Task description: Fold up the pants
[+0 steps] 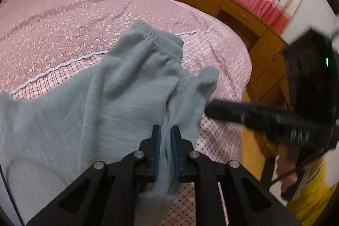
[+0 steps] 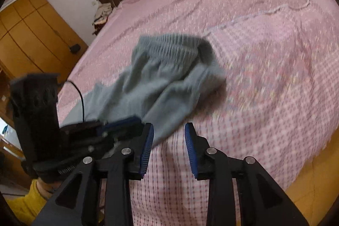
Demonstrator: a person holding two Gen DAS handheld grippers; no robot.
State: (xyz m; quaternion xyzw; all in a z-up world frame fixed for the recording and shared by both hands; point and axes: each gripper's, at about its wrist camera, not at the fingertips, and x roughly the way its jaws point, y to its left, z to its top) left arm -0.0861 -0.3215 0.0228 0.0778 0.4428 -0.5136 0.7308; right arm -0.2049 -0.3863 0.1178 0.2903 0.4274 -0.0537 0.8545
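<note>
Your left gripper (image 1: 165, 130) is pinching a fold of the grey pants (image 1: 118, 88), its blue pads closed on the cloth just below the bunched elastic waistband (image 1: 156, 35). From that grip the fabric trails away to the left in the left wrist view and drapes down over the near edge of the bed. The pants lie rumpled on the pink checked bedspread (image 1: 222, 65), waistband pointing toward the middle of the bed (image 2: 275, 14), and nothing is squared up yet.

Your right gripper (image 2: 169, 130) hangs just beside the loose edge of the pants with its jaws spread and nothing between the pads; only bedspread shows in the gap. In the left wrist view it comes in from the right, its tip near the cloth; whether it touches is too blurred to tell.

To do this step well, I would take a second corner before you lift. Close the right gripper on the waistband's free end, level with the left grip, so both hands hold the same edge. Then draw the hands apart until the band is taut, and lay the pants flat, legs matched, before you fold. Catch every layer in the pinch, or the lower one will likely slip and twist.
</note>
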